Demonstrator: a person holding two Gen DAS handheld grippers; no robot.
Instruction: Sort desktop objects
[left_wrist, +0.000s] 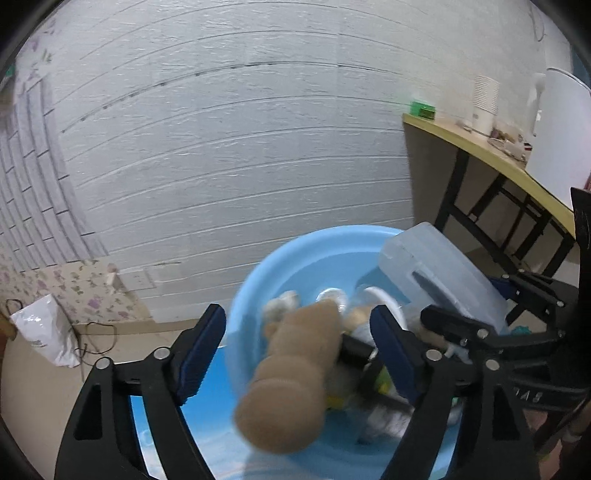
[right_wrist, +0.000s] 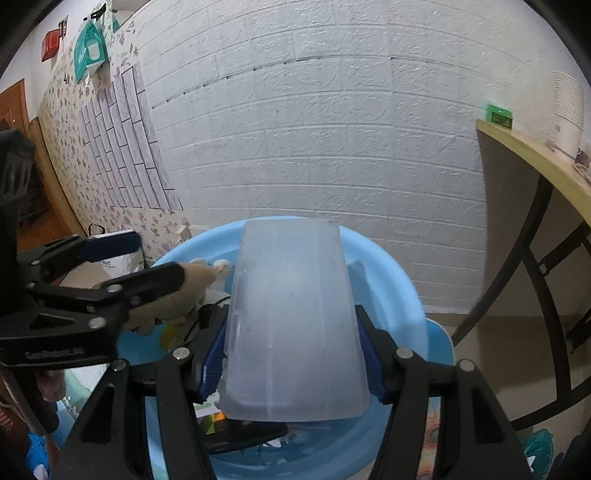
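Right wrist view: right gripper (right_wrist: 291, 354) clamps the frosted translucent plastic box (right_wrist: 291, 317) lengthwise over the light-blue round basin (right_wrist: 402, 280), while the spread-jawed left gripper (left_wrist: 295, 350) straddles a blurred tan plush toy (left_wrist: 295, 376) above it.

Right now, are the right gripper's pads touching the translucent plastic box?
Touching. The right wrist view shows the right gripper with both blue pads pressed on the sides of the translucent plastic box.

Both wrist cameras ride close behind their fingers, angled down over the blue basin (left_wrist: 251, 295) toward the white brick wall (right_wrist: 332, 129). Each catches the other gripper: both share basin, wall and the yellow table (left_wrist: 480, 147).
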